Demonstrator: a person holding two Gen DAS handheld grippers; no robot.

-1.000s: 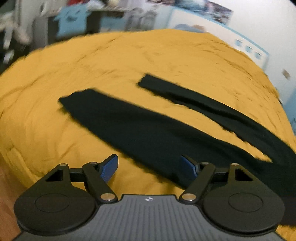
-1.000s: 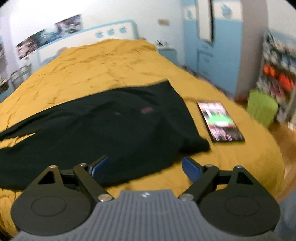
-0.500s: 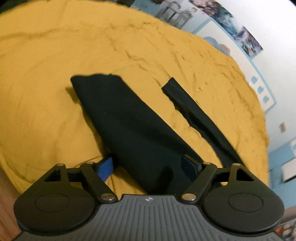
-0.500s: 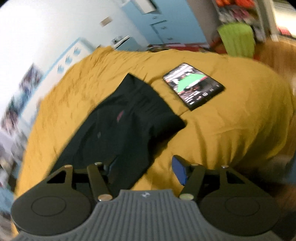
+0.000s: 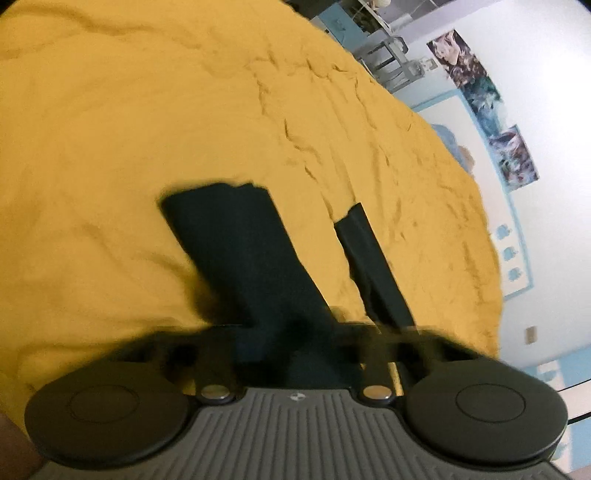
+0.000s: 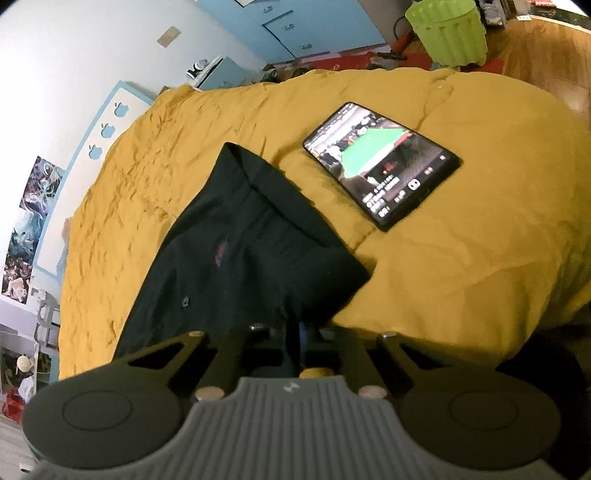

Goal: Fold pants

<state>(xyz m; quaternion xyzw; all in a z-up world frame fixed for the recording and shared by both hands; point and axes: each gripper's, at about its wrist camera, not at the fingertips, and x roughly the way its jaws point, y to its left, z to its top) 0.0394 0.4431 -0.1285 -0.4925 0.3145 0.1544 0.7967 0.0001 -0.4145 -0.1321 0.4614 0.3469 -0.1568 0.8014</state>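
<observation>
Black pants lie spread on a yellow bedspread [image 5: 147, 110]. In the left wrist view one wide leg [image 5: 236, 251] runs away from me and a narrower leg [image 5: 373, 266] lies to its right. My left gripper [image 5: 291, 332] is blurred, its jaws closing with that wide leg's cloth pinched between them. In the right wrist view the waist end of the pants [image 6: 229, 258] shows its waistband [image 6: 273, 199] and a small red logo. My right gripper [image 6: 295, 332] has its jaws closing on the near edge of the cloth by the waist corner.
A phone [image 6: 380, 162] with a lit screen lies on the bedspread [image 6: 461, 258] just right of the waistband. A green bin [image 6: 447, 29] stands on the wooden floor beyond the bed. Blue furniture, a headboard and posters line the walls.
Both grippers rolled, moved in over the pants and went from wide open to shut, the left on a leg, the right on the waist edge.
</observation>
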